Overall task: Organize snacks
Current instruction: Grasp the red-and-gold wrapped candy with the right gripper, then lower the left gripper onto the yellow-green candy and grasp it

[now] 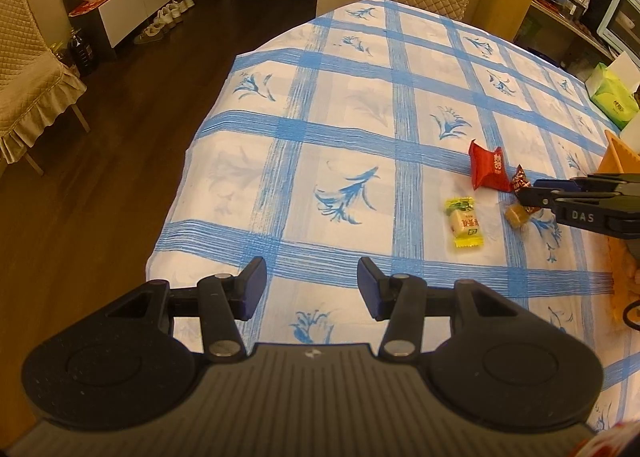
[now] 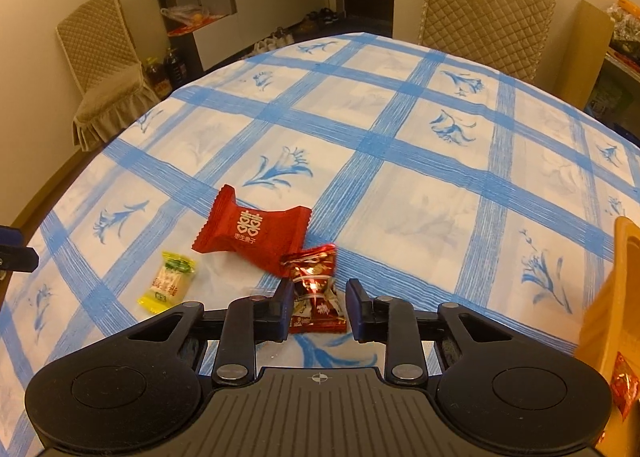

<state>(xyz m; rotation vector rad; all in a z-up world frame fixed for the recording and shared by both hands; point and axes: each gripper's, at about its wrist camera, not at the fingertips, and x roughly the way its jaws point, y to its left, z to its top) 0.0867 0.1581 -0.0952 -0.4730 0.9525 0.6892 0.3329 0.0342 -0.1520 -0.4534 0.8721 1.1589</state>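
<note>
Several wrapped snacks lie on the blue-checked tablecloth (image 2: 400, 145). A dark red foil candy (image 2: 316, 289) sits between the fingers of my right gripper (image 2: 318, 307), whose jaws are open around it with a gap on the right. A red packet (image 2: 252, 233) lies just behind it, a yellow-green candy (image 2: 170, 283) to the left. In the left wrist view the red packet (image 1: 488, 171), yellow-green candy (image 1: 464, 223), a brown candy (image 1: 516, 213) and the right gripper (image 1: 532, 197) show at right. My left gripper (image 1: 312, 285) is open and empty above the cloth.
An orange box (image 2: 612, 305) holding red candy stands at the right edge. A green tissue box (image 1: 612, 97) sits far right. Quilted chairs (image 2: 484, 1) stand around the table; the table's left edge (image 1: 188, 193) drops to dark floor.
</note>
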